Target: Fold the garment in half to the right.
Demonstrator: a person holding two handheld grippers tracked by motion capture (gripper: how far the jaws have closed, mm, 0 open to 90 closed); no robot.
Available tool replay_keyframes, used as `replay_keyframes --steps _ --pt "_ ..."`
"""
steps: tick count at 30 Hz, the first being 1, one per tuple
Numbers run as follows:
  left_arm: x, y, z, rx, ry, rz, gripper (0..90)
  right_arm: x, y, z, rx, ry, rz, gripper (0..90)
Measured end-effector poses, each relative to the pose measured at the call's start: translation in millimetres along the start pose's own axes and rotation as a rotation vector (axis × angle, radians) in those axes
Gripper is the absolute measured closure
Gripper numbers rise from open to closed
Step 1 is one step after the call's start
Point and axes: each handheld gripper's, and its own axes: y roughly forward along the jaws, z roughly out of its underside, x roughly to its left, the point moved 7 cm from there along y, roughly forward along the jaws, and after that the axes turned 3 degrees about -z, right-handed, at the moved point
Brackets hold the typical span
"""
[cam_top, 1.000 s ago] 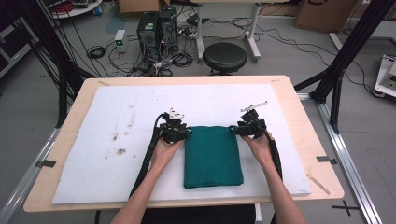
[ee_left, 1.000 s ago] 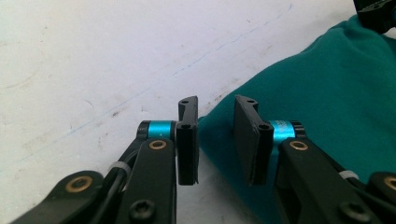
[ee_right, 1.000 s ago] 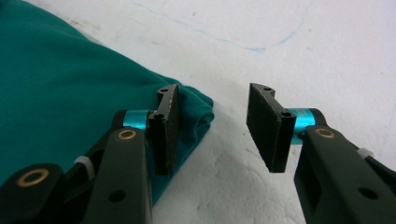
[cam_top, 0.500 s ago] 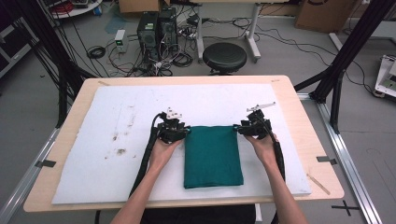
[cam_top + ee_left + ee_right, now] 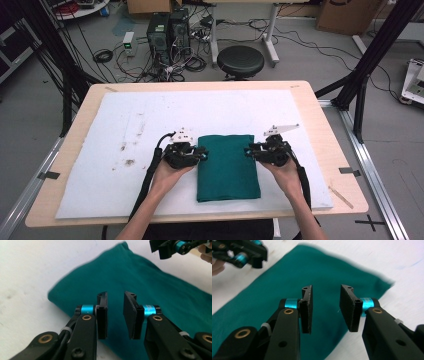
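A dark green folded cloth (image 5: 227,165) lies flat on the white mat (image 5: 150,115), near the table's front middle. My left gripper (image 5: 204,154) hovers at the cloth's left edge, open, with nothing between its jaws; in the left gripper view (image 5: 115,315) the cloth (image 5: 150,290) spreads below them. At the cloth's right edge my right gripper (image 5: 248,151) is open too, empty over the cloth (image 5: 287,282) in the right gripper view (image 5: 325,307). Each gripper view shows the other gripper far off at a top corner.
The white mat covers most of the wooden table (image 5: 325,125) and has brown stains (image 5: 127,155) left of the cloth. Beyond the table stand a black stool (image 5: 240,61), computer towers (image 5: 167,30) and cables on the floor.
Both grippers have drawn slightly apart, off the cloth's far corners to its side edges. The cloth lies as before.
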Motion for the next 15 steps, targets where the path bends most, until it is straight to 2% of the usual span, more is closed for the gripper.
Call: replay_keyframes --steps 4,6,7,8,9,11,13,14,15 --pt "2.3 4.7 12.5 0.049 0.025 -0.035 72.9 -0.2 8.5 21.6 0.033 0.022 0.002 64.6" --pt "4.5 4.5 15.4 0.069 0.050 -0.078 72.9 -3.2 10.9 28.6 0.051 0.026 0.026 63.4" --pt "5.0 2.8 15.0 0.069 0.059 -0.101 72.4 -5.0 10.2 29.9 0.051 0.020 0.053 61.6" --pt "4.8 0.4 14.2 0.064 0.072 -0.134 71.7 -5.3 8.5 29.7 0.041 0.022 0.058 60.7" --pt "2.8 -3.1 12.8 0.057 0.085 -0.140 71.6 -3.5 6.0 29.4 0.034 0.030 0.052 60.0" --pt "-7.1 -11.3 9.5 0.016 0.087 -0.097 71.6 2.9 -0.1 27.6 0.009 0.019 0.041 60.0" --pt "-19.0 -17.7 9.6 -0.006 0.096 -0.028 71.4 12.8 -5.1 27.4 -0.013 0.005 0.015 60.1" --pt "-27.3 -21.3 11.5 -0.014 0.094 0.021 71.3 17.3 -6.6 28.6 -0.012 0.000 0.006 60.1" --pt "-32.4 -22.7 13.3 -0.015 0.094 0.047 71.2 25.0 -7.8 32.0 -0.010 -0.013 -0.005 60.1"
